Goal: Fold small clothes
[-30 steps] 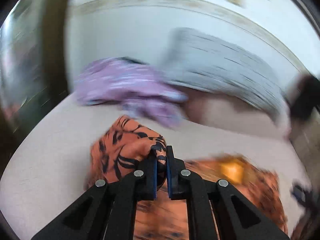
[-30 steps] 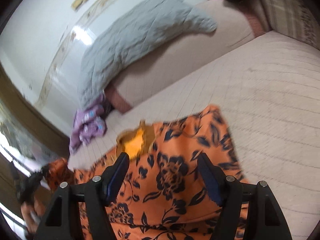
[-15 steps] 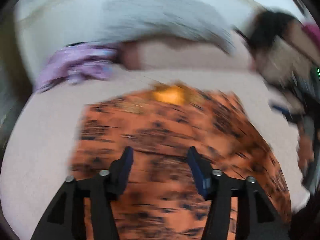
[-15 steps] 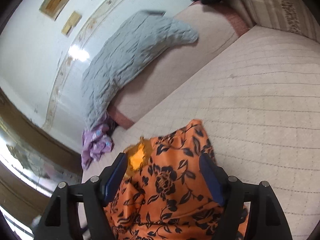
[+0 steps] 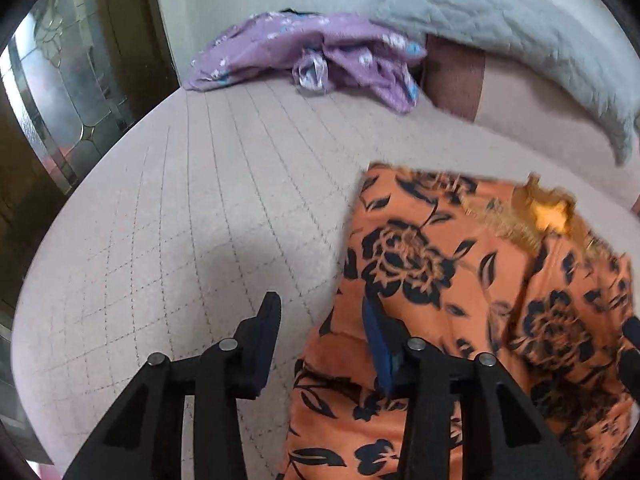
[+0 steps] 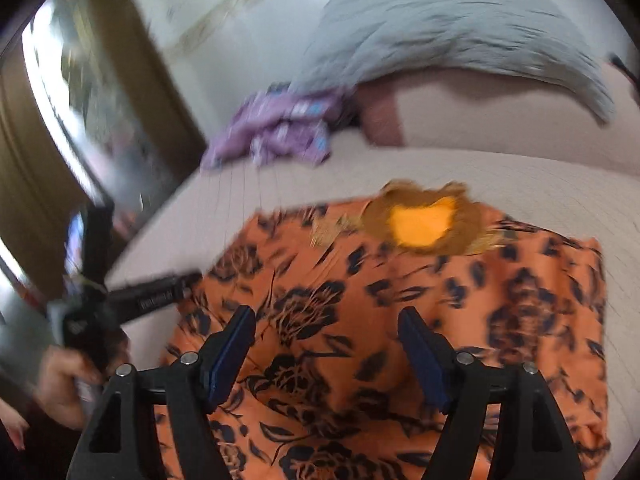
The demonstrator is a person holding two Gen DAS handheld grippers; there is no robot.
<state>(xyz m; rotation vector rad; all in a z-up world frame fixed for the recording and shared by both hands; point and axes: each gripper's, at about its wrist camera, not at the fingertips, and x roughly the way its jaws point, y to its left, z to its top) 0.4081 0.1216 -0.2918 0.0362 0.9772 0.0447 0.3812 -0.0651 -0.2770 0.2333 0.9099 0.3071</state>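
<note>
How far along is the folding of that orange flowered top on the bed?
Early. The orange flowered garment already lies spread on the bed, with no fold visible. The left gripper is closing at its left edge without pinching it yet; the right gripper hovers open over the middle. All the folding is left, and the crumpled purple garment looks untouched.

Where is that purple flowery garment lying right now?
The purple flowery garment lies crumpled at the far edge of the quilted bed, by the grey blanket, beyond the orange floral garment, and apart from it.
</note>
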